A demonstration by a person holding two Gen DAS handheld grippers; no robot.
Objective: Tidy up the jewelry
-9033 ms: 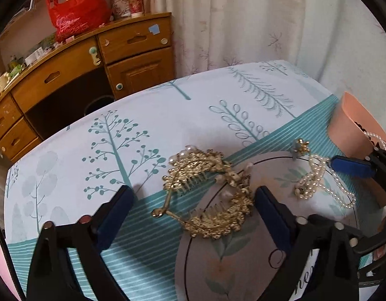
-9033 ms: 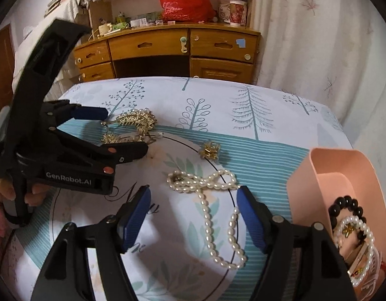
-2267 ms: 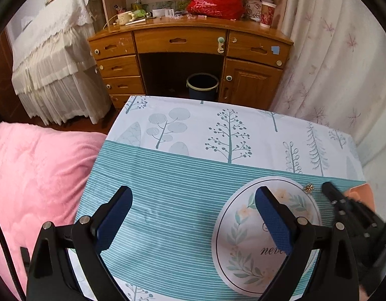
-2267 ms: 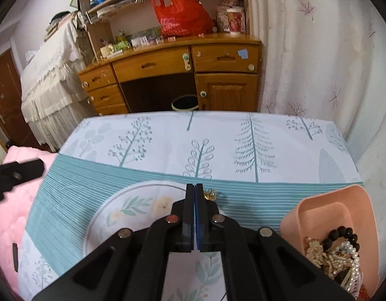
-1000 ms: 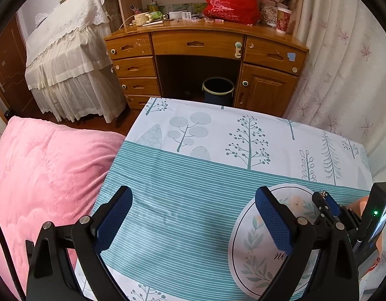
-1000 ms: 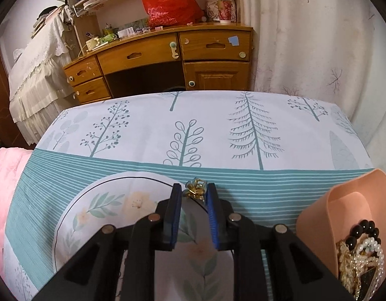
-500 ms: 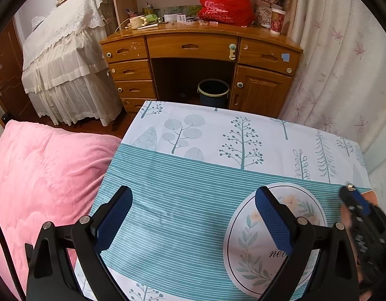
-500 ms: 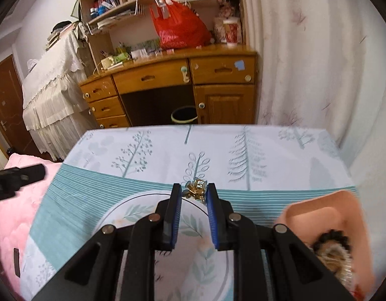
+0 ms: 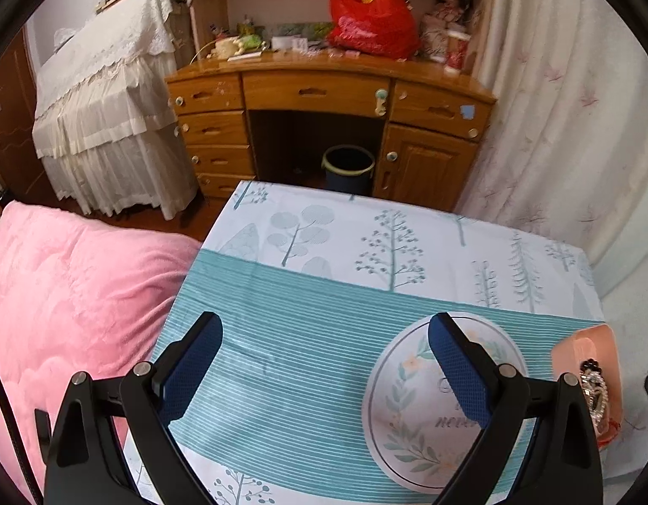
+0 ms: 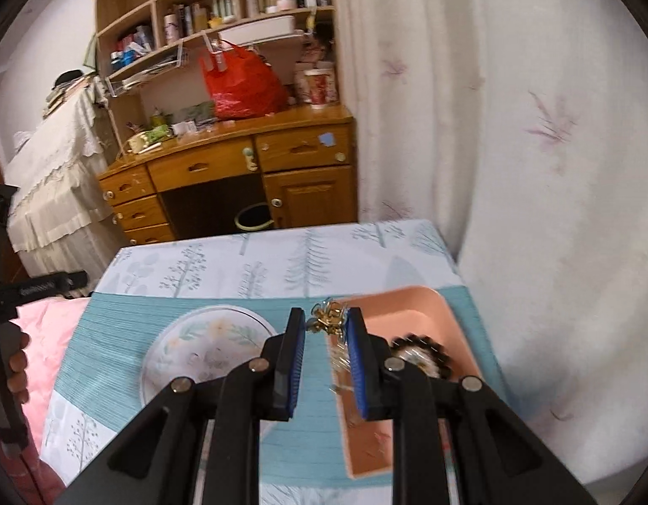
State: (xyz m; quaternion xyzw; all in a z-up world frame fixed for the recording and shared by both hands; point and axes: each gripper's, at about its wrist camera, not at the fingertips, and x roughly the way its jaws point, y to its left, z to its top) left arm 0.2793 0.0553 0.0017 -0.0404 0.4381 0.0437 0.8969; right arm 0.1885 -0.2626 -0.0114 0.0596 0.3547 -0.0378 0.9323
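Between the right gripper's (image 10: 326,324) pads sits a small gold ornament (image 10: 329,315), clamped above the pink tray (image 10: 425,307); left gripper (image 9: 324,345) spread, empty.

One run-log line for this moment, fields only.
right tongs: shut on gold brooch | position: above pink tray near edge | left tongs: open, empty | tray: holds other jewelry
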